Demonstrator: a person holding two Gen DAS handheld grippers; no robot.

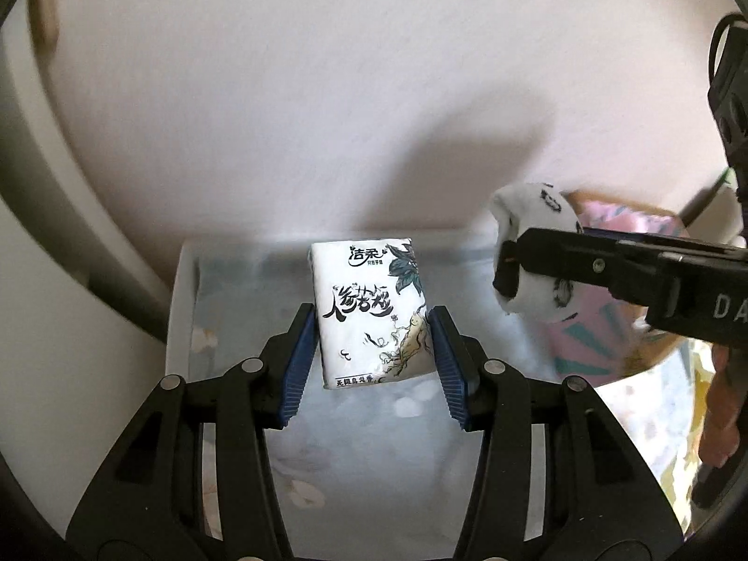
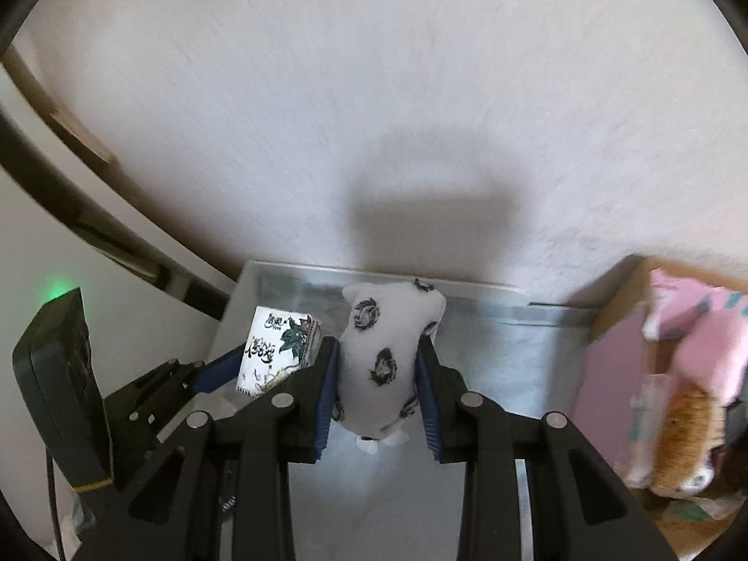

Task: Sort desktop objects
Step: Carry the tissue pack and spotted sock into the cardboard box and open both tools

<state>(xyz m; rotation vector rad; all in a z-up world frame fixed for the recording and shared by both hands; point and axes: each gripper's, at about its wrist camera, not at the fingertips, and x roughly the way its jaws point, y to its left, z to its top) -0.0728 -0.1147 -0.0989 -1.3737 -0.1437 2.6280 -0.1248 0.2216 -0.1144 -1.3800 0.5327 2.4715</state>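
basically both grippers were carrying sth over the clear bin [image 1: 184, 308], so the step looked like dropping each item in its place. to do it well: lower the pack till it sat just above the bin floor, keep it level, then release w/o flicking; keep the two grippers apart so they didn't bump.

left gripper [image 1: 374, 350] was partly closed, blue pads pinching the tissue pack [image 1: 369, 313] by its two long sides, held off the floor of the bin. right gripper [image 2: 376, 374] was squeezed onto the white spotted sock [image 2: 381, 355], which hung limp btw the pads, over the bin's right part. a cardboard box [image 2: 612, 327] w/ pink stuff sat to the right, prob. the sock's spot, can't tell for sure.
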